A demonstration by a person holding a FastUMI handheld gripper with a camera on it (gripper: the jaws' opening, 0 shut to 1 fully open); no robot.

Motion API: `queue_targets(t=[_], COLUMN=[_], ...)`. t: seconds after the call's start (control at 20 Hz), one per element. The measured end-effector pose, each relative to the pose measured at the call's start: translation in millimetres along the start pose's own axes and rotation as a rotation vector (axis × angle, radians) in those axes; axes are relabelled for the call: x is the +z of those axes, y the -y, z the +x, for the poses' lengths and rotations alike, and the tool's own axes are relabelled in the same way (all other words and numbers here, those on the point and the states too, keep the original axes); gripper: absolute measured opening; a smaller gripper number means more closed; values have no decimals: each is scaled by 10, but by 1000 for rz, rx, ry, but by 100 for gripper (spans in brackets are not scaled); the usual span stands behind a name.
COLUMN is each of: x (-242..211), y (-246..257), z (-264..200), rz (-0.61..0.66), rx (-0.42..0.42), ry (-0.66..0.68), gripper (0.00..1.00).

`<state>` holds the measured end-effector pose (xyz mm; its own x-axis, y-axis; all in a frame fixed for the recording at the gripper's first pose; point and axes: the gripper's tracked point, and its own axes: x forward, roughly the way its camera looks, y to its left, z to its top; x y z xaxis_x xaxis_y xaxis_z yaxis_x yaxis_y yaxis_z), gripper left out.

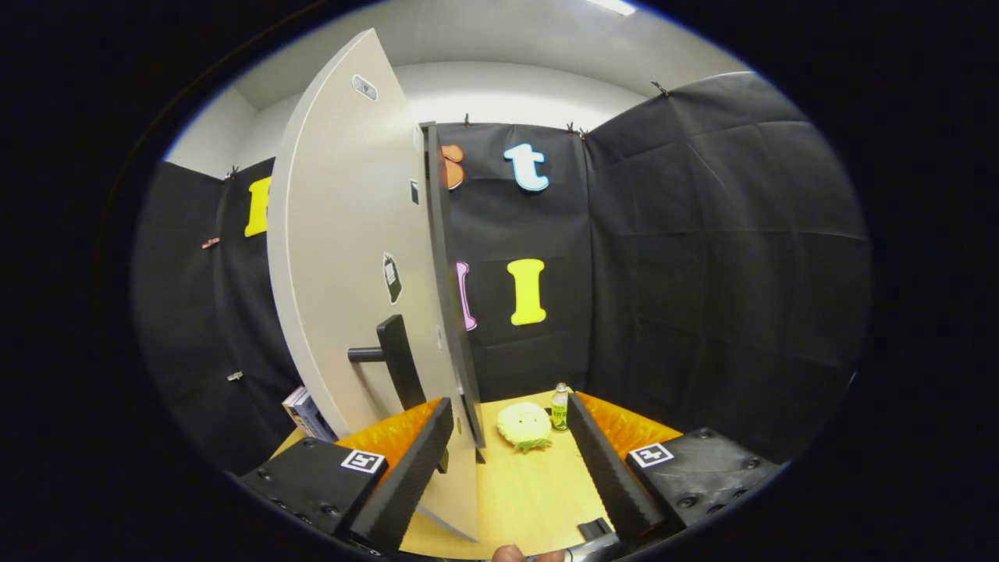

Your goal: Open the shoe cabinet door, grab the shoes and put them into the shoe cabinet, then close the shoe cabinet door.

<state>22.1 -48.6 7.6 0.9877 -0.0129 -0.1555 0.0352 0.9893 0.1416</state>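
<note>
We've got the gripper (507, 460) wide open, holding nothing, cabinet door (351, 257) edge between its fingers, slipper (524, 425) and bottle (559, 407) by the tabletop's (531, 499) far edge.

Claw (507, 460) fingers spread, cabinet door (351, 257) edge between them, handle (394, 361) beyond left finger

Black cloth (702, 257) hangs as the booth's wall on all sides, pinned along its top edge by small clips (660, 88), with a few folds and creases showing. Above it rise a pale wall (499, 94) and a white ceiling (484, 35), where a bright strip light (613, 6) glows. Below, a light wooden desk (531, 492) reaches to the foot of the cloth at its far edge.
</note>
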Motion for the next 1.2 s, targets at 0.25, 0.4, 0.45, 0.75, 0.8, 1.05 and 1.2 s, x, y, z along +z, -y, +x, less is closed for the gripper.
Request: queue_targets(t=[0.25, 0.4, 0.45, 0.75, 0.8, 1.05, 1.2], x=[-141, -217, -218, -123, -105, -15, -67], y=[-842, -1277, -1394, -1663, -1659, -1465, -1365], z=[44, 147, 194, 390, 389, 340, 294], rz=[15, 45, 57, 93, 91, 70, 60], rx=[88, 134, 145, 153, 151, 133, 125], ry=[-16, -20, -20, -9, -1, 24, 14], gripper=[98, 98, 98, 98, 98, 98, 98])
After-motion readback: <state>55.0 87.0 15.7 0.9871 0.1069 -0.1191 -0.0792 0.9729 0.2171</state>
